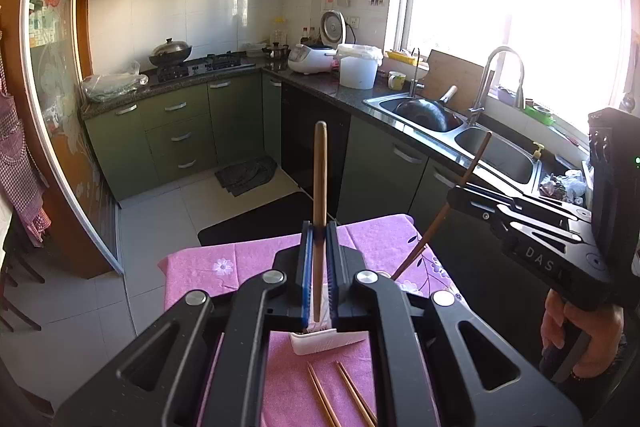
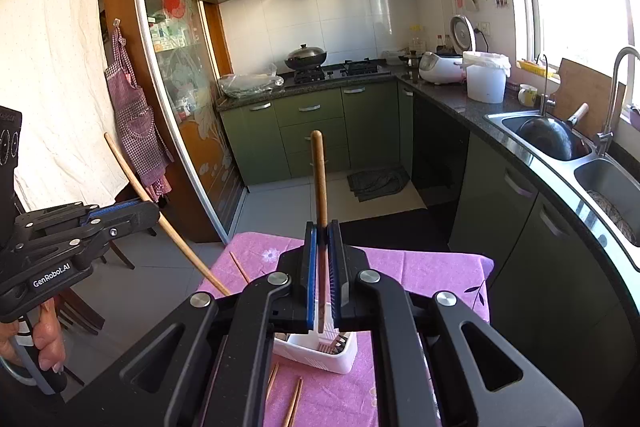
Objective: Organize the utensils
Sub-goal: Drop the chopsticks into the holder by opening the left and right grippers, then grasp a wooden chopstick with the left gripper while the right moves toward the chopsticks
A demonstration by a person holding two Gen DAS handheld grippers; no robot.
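My left gripper (image 1: 319,227) is shut on a light wooden chopstick (image 1: 320,167) that stands upright between its blue pads. My right gripper (image 2: 320,227) is shut on a darker wooden chopstick (image 2: 319,171), also upright. Each gripper shows in the other's view, raised above the table: the right gripper (image 1: 454,193) with its chopstick (image 1: 424,243) slanting, and the left gripper (image 2: 154,211) with its chopstick (image 2: 132,179) slanting. A white slotted utensil basket (image 2: 340,359) stands on the pink cloth (image 2: 420,267) below both grippers. Loose chopsticks (image 1: 320,395) lie on the cloth in front of it.
The small table with the pink flowered cloth (image 1: 200,267) ends just ahead, with tiled floor and a dark mat (image 1: 256,219) beyond. A counter with a double sink (image 1: 492,151) and a wok (image 1: 424,111) runs along the right. Green cabinets and a stove (image 2: 332,69) stand at the back.
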